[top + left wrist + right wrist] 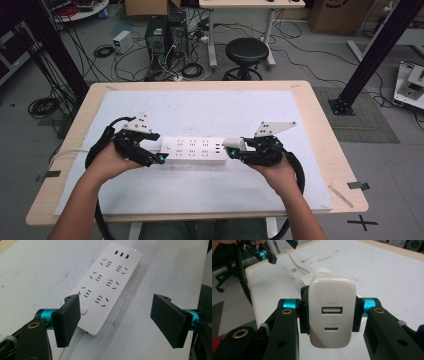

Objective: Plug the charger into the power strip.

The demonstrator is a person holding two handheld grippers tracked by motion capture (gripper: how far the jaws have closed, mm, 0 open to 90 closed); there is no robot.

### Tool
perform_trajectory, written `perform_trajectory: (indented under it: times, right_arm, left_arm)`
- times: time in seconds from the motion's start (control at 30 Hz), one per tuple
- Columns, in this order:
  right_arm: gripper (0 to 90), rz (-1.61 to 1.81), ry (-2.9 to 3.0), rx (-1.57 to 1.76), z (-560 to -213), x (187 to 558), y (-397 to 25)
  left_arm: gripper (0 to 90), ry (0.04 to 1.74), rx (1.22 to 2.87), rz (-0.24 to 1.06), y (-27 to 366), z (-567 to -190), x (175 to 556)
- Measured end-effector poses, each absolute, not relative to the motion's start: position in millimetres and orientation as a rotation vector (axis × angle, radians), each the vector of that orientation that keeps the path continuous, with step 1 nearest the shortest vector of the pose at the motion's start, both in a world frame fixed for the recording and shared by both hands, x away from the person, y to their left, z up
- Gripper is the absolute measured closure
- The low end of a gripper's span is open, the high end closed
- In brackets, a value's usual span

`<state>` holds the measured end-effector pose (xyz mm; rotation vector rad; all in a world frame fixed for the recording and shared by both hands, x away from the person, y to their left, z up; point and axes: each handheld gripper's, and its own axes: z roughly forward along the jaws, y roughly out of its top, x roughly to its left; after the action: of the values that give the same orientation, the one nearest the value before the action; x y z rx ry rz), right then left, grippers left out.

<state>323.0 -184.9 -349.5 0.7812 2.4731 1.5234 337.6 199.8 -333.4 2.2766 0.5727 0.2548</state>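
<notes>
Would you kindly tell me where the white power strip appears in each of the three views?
High view: power strip at table centre, between both grippers.
Left gripper view: upper centre, running diagonally.
Right gripper view: mostly hidden behind the charger.
Shared landmark: white mat.

We see a white power strip with dark slots on a white mat flecked with brown stains, edged by pale wood table. Our white charger sits between black jaws with teal collars and brass screws.
</notes>
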Motion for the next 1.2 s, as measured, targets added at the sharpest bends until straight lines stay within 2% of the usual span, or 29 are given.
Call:
perform_trajectory:
  times: [0.23, 0.53, 0.93, 1.2]
  right_arm:
    - [62.8, 1.454, 2.438, 0.653, -345.4, 328.5, -167.0]
    - [62.8, 1.09, 2.413, 0.566, -334.6, 344.5, -150.3]
    - [62.8, 0.697, 2.765, 0.313, -323.1, 391.9, -112.4]
    - [62.8, 0.468, 2.986, 0.063, -334.3, 422.4, -66.6]
  left_arm:
    - [24.2, 0.567, 2.278, 0.27, 205.0, -334.8, 336.3]
    - [24.2, 0.541, 2.283, 0.271, 209.2, -336.8, 337.1]
    - [24.2, 0.525, 2.301, 0.265, 216.2, -341.1, 338.2]
    - [24.2, 0.55, 2.289, 0.265, 227.8, -345.7, 339.5]
